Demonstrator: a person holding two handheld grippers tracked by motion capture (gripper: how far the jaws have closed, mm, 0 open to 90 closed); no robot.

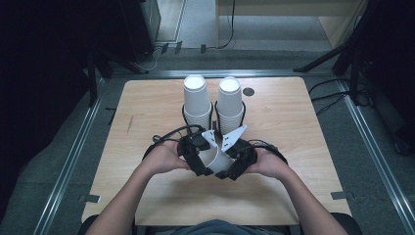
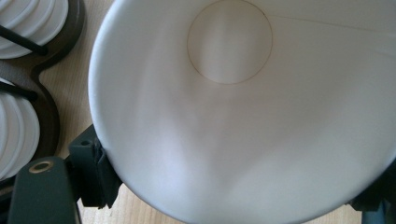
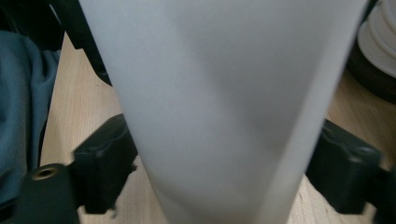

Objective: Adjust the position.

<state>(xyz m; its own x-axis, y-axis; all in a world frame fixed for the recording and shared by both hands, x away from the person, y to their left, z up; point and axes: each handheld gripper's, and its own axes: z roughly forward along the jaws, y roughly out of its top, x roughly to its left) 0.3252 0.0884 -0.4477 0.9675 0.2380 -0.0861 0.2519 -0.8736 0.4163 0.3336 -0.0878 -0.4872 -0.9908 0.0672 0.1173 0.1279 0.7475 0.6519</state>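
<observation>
Item: cup [image 1: 215, 159], held above table [image 1: 147, 112] before two stacks [image 1: 214, 105]. Left gripper [image 1: 204, 166] clamped at rim; right gripper [image 1: 226, 171] clamped on wall. Risk: opposed squeeze may crumple cup or let it slip.

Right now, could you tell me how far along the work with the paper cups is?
Done: two cup stacks stand in the holder. In hand: both the left gripper and the right gripper clasp one loose cup over the table. Left: adding it to a stack, probably.
</observation>
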